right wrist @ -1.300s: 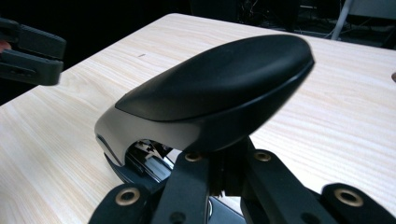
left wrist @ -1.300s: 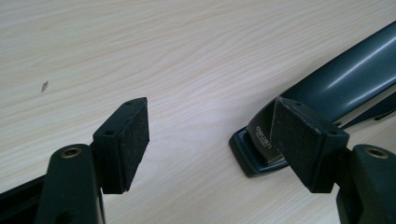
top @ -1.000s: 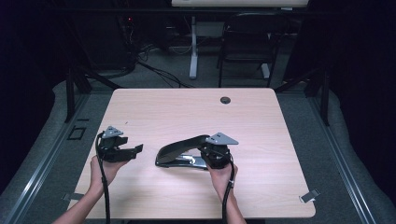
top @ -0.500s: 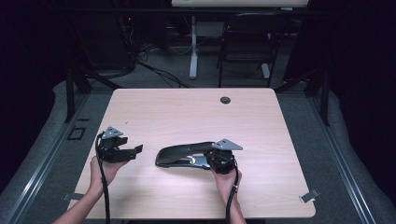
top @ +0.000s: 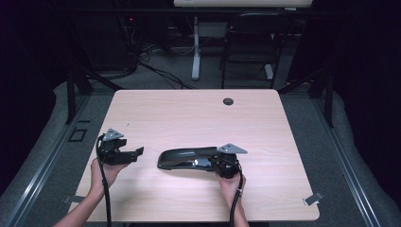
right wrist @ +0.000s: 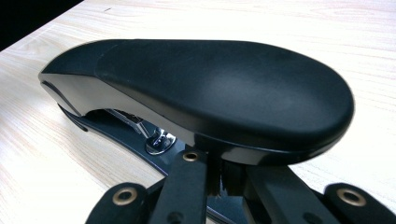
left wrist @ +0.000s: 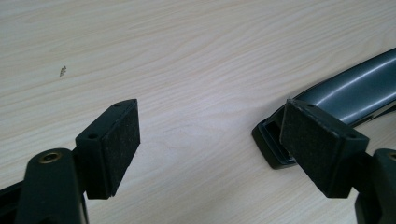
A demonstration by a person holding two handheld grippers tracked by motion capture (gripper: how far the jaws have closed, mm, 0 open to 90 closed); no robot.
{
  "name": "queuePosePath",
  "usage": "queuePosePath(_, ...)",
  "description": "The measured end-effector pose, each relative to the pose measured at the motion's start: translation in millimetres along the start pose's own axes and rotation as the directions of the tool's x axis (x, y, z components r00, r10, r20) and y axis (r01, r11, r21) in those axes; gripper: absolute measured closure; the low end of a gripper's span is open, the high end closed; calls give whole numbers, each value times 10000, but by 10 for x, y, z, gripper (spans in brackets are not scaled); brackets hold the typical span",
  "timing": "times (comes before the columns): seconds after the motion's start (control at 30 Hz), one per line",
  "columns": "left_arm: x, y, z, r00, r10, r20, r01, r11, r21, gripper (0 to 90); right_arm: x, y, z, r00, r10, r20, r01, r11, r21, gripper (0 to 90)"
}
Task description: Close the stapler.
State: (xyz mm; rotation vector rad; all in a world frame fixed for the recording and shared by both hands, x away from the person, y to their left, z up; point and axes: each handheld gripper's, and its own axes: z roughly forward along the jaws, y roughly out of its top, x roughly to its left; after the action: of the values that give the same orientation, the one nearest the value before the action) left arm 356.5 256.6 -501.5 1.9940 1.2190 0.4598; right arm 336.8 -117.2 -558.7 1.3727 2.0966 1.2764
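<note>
A black stapler lies flat on the light wooden table, its nose pointing left. My right gripper is shut on the stapler's rear end. In the right gripper view the stapler's broad top reaches away from the right gripper, whose jaws close in under its back. My left gripper rests on the table left of the stapler, a short gap from its nose. It is open with nothing between its pads. The stapler's nose shows behind the right-hand pad in the left gripper view.
A round black grommet sits near the table's far edge. A chair and a desk leg stand on the floor beyond. A small dark mark dots the wood ahead of the left gripper.
The stapler's front end was raised off the table; the right gripper has lowered it flat and drawn slightly toward the person. The left gripper has stayed put.
</note>
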Motion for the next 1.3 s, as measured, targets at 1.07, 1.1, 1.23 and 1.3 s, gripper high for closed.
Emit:
queuePosePath(1.07, 44, -9, 19, 9999, 24, 121, -25, 9999, 133, 118, 45, 369, -456, 9863, -1137, 1192, 1199, 9917, -457, 900)
queuePosePath(1.1, 45, -8, 21, 9999, 37, 130, -39, 9999, 139, 117, 43, 366, -454, 9868, -1105, 1185, 1168, 9920, -478, 900)
queuePosePath(1.23, 37, -3, 25, 9998, 92, 149, -94, 9999, 112, 114, 31, 323, -426, 9869, -1095, 1184, 1131, 9933, -239, 900)
queuePosePath(1.3, 34, -2, 25, 9998, 73, 170, -75, 9999, 136, 112, 18, 287, -407, 9878, -1029, 1167, 1056, 9943, -169, 900)
